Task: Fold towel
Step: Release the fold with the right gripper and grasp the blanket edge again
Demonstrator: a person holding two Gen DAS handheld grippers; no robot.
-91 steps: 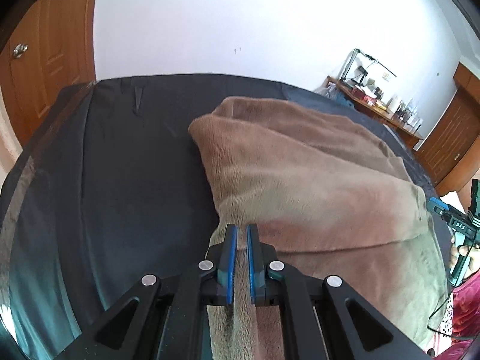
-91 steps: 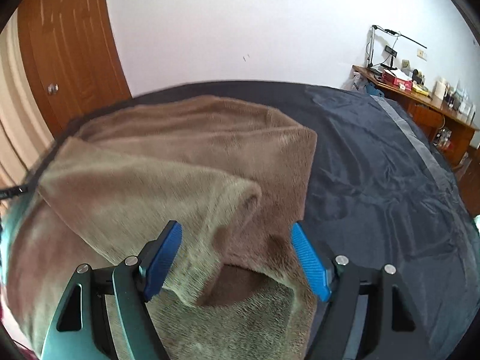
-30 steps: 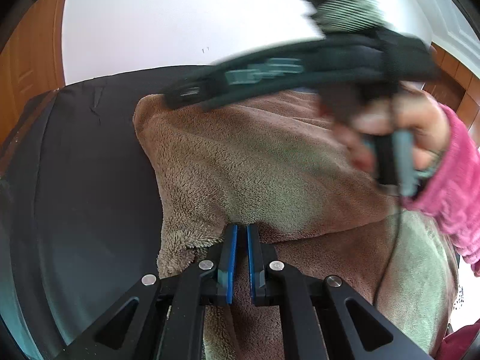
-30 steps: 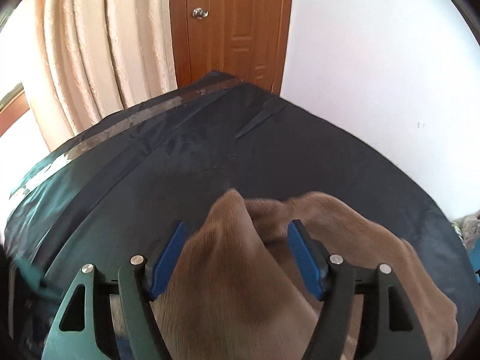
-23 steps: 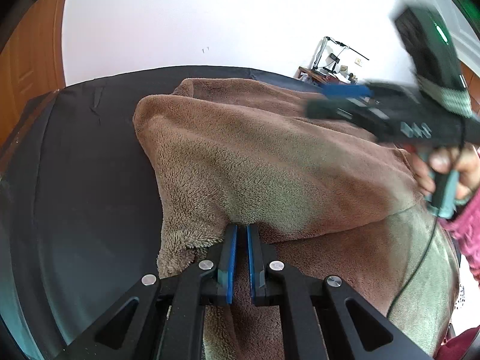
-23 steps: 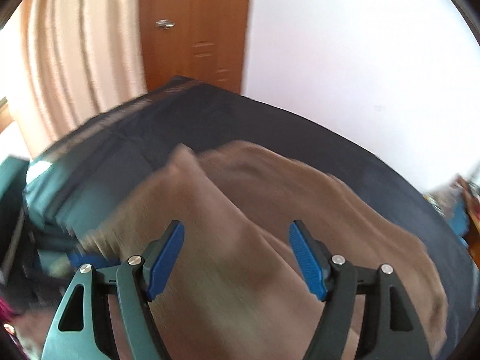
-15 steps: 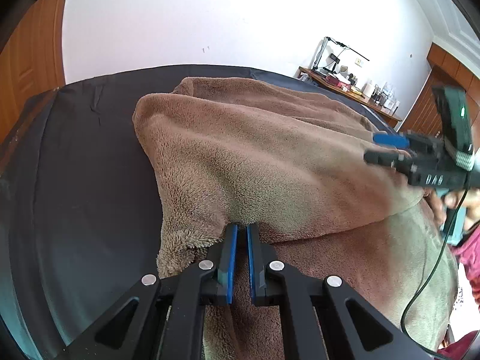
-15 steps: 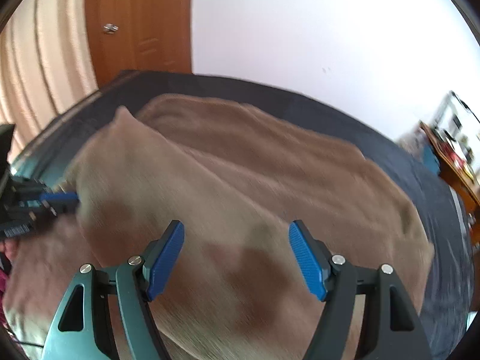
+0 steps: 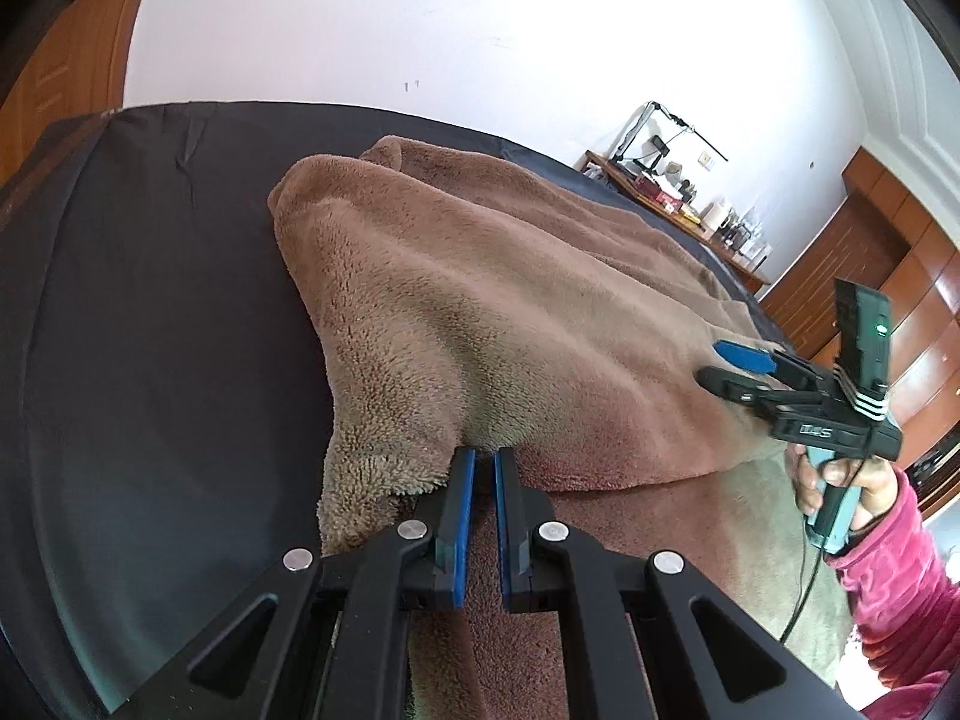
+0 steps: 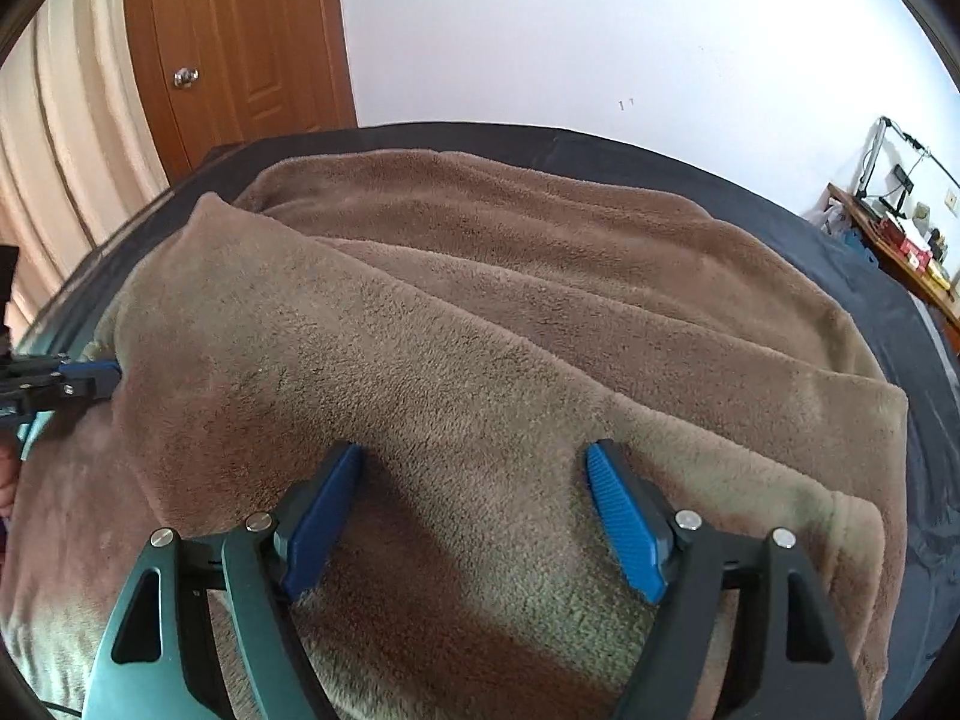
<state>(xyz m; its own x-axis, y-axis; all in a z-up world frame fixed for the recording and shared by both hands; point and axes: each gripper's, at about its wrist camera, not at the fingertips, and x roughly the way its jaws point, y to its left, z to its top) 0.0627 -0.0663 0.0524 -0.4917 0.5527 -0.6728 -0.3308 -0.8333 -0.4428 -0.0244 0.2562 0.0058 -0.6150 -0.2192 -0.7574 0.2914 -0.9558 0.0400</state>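
The brown fleece towel [image 9: 480, 324] lay spread in loose folds over a dark bed cover [image 9: 150, 330], its upper layer doubled over the lower one. The left gripper [image 9: 483, 468] was clamped on the near edge of that folded layer, its blue pads pinching the pile. The right gripper [image 10: 474, 474] hung over the towel's near right part with its jaws opening wide, fabric lying beneath and between them but not squeezed by either pad. A hand [image 9: 840, 480] in a pink sleeve [image 9: 894, 576] held that tool. Behind stood a white wall [image 10: 600, 30], a wooden door [image 10: 240, 42], pale curtains [image 10: 66, 138] and a cluttered desk [image 9: 678, 204].
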